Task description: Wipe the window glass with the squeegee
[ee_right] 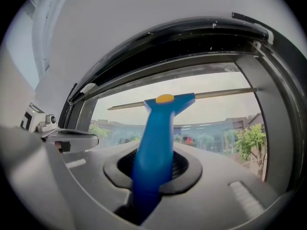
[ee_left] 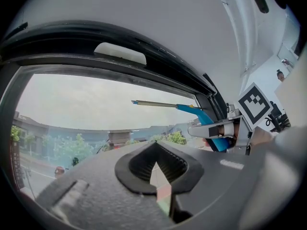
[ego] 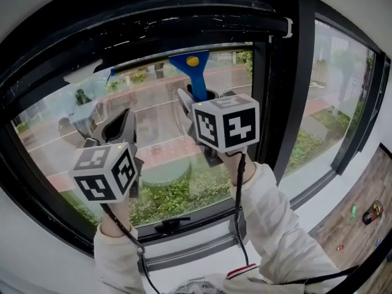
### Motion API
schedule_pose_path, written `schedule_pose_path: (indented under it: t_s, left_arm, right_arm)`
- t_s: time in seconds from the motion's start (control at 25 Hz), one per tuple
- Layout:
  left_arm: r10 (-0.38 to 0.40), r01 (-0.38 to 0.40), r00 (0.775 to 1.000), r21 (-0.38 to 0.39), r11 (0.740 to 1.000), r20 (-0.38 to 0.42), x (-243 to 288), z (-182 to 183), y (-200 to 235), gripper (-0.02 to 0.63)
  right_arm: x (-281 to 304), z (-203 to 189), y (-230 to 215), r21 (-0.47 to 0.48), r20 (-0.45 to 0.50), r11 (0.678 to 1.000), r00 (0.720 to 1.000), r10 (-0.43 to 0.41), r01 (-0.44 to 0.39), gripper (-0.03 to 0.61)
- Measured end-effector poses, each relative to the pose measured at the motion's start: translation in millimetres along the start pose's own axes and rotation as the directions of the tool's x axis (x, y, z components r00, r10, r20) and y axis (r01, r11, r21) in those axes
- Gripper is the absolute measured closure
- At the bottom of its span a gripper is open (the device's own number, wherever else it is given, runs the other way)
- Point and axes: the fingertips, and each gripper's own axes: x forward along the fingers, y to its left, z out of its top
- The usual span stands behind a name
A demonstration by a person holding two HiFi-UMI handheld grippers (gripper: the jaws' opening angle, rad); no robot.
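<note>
**Squeegee up at the top of the pane, right claw clamped on the handle**

The right gripper (ego: 199,100) is raised high in front of the window glass (ego: 159,143), and its jaws are closed hard on the blue handle of the squeegee (ego: 191,72). In the right gripper view the handle rises straight out from between the two dark pads, with a yellow spot where it widens into the head. The long thin blade (ee_right: 216,94) runs left to right across the very top of the pane, just under the black upper frame (ego: 184,23). From here it can't be told whether its edge actually presses on the glass.

Over on the left, the left gripper (ego: 122,126) sits lower and nearer the left side of the pane, well clear of the squeegee. Its own view shows the jaws brought together with nothing between them; only a small diamond of daylight shows through where the ribbed pads meet. That view also catches the squeegee off to the right, held up in the other claw.

Each gripper carries its marker cube, the right one (ego: 225,122) higher than the left one (ego: 105,171). Light sleeves (ego: 275,225) reach up from the near edge, and a dark cable (ego: 237,207) hangs down from the right gripper.

Beyond the glass there's greenery below, a reddish paved strip in the middle and a grey sky. To the right a thick black upright (ego: 288,84) divides this pane from the next.
</note>
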Motion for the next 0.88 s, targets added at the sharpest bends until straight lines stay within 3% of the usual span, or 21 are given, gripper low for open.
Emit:
schedule_pose_path:
  t_s: [0.48,0.88]
  left_arm:
    - [-0.01,0.009,0.999,-0.014,1.0,-0.048,-7,-32,-11,0.614]
    - [-0.003,0.003,0.999,0.0,1.0,-0.041,-16,-56,-27,0.614]
  right_arm:
    - [-8,-40,2,0.008,-0.031,1.0,1.0,-0.003,0.003,0.488]
    - [-16,-78,5,0.015,-0.06,1.0,0.998,-0.003,0.004,0.488]
